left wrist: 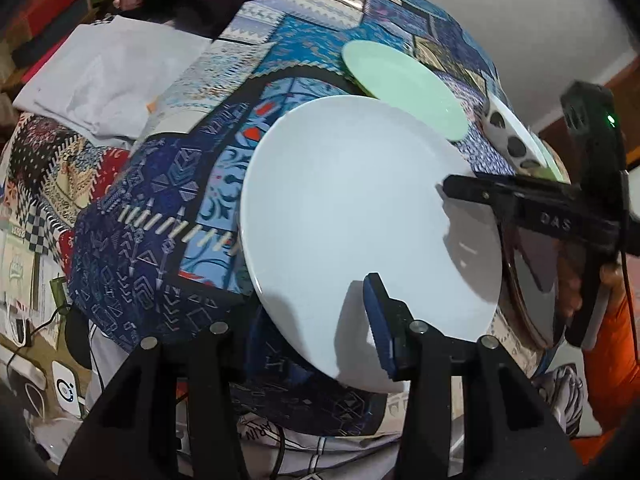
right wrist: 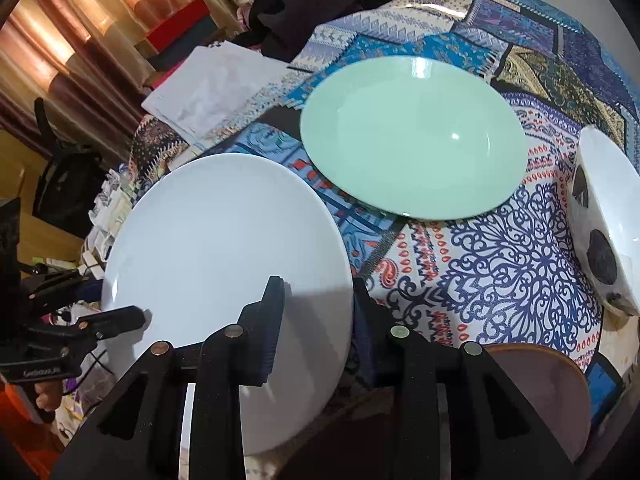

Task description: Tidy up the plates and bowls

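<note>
A white plate (left wrist: 360, 216) is held tilted above the patchwork cloth, gripped at two edges. My left gripper (left wrist: 320, 344) is shut on its near rim, one finger (left wrist: 382, 324) on top and the other hidden under it. My right gripper (right wrist: 316, 312) is shut on its other rim, one finger (right wrist: 272, 320) on top; it shows in the left wrist view (left wrist: 452, 190) at the plate's right edge. The same plate fills the left of the right wrist view (right wrist: 224, 248). A mint green plate (right wrist: 412, 136) lies flat on the cloth beyond, also in the left wrist view (left wrist: 400, 84).
A white bowl with dark spots (right wrist: 604, 216) stands at the right, also in the left wrist view (left wrist: 512, 140). A brown plate (right wrist: 536, 384) lies under my right gripper. A folded white cloth (right wrist: 216, 88) and dark clothes (right wrist: 312, 4) lie at the back. The table edge drops off at left.
</note>
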